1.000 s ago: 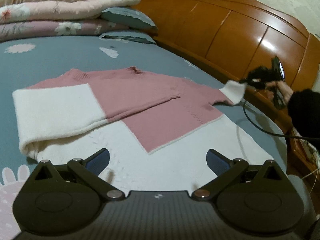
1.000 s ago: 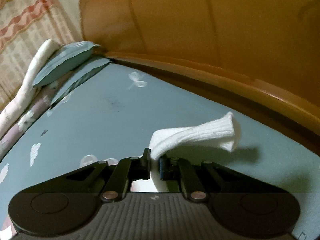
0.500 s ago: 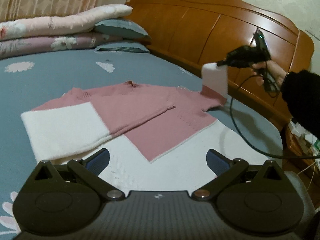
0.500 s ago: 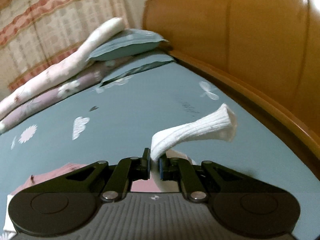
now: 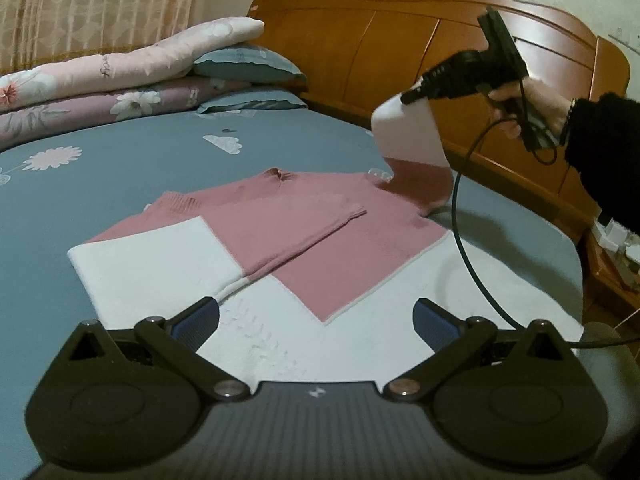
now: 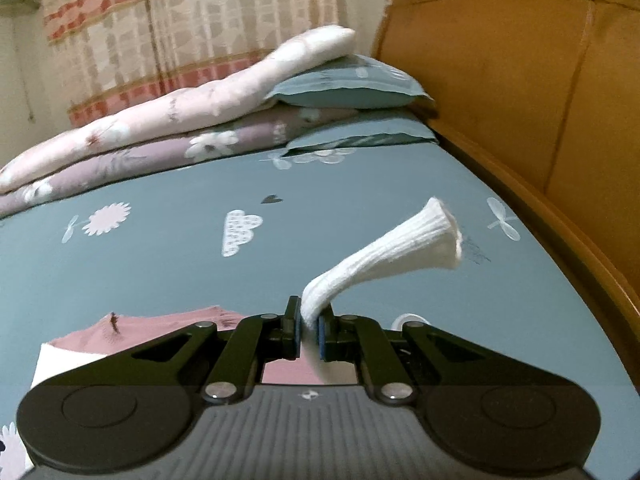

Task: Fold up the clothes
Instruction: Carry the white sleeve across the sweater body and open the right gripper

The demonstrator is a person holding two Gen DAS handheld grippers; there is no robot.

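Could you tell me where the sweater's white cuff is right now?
In the right wrist view, the white cuff is pinched in the right gripper, lifted above the bed near the headboard.

The left gripper (image 5: 316,316) is matte black — two round housings, linkage arms with silver pivot screws, blue finger pads, a ribbed grey body bearing a small white mark. The right gripper (image 6: 308,330) matches it. A black cable (image 5: 460,216) trails beneath the dark fuzzy sleeve (image 5: 604,152).
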